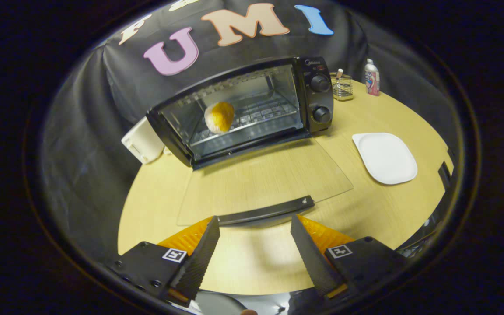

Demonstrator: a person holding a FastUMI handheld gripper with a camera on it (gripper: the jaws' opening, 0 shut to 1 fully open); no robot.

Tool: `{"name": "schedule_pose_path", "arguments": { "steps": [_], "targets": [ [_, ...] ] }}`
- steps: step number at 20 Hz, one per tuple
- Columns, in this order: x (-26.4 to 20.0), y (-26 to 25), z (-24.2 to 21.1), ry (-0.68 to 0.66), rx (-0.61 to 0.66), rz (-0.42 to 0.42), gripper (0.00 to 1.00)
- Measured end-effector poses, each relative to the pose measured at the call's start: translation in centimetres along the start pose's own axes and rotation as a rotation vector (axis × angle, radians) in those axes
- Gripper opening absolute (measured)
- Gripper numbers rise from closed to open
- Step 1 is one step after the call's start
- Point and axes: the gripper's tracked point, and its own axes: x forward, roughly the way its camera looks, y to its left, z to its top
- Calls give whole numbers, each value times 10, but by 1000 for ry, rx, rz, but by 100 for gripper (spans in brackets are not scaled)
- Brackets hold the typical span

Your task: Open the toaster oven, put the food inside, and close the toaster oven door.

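Observation:
A black toaster oven (pixel 252 105) stands on the wooden table beyond the fingers, with two knobs (pixel 320 83) on its right side. Its glass door (pixel 260 181) lies folded down flat toward me, and the dark door handle (pixel 265 212) sits just ahead of the fingertips. Inside, a round yellow-orange piece of food (pixel 219 117) rests on the wire rack. My gripper (pixel 254 227) is open with nothing between its fingers, hovering just short of the handle.
A white square plate (pixel 385 157) lies on the table right of the door. Behind the oven's right side stand a wire holder (pixel 342 86) and a small bottle (pixel 371 78). A white appliance (pixel 142 141) sits left of the oven.

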Motion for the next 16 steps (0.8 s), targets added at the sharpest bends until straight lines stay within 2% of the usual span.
{"name": "schedule_pose_path", "arguments": {
  "steps": [5,8,10,16],
  "targets": [
    [15,-3,-22,79,-162,-25,100],
    [27,-1,-25,92,-184,-24,100],
    [33,-6,-23,94,-199,-53,100],
    [32,-6,-19,92,-206,-65,99]
  ]
}}
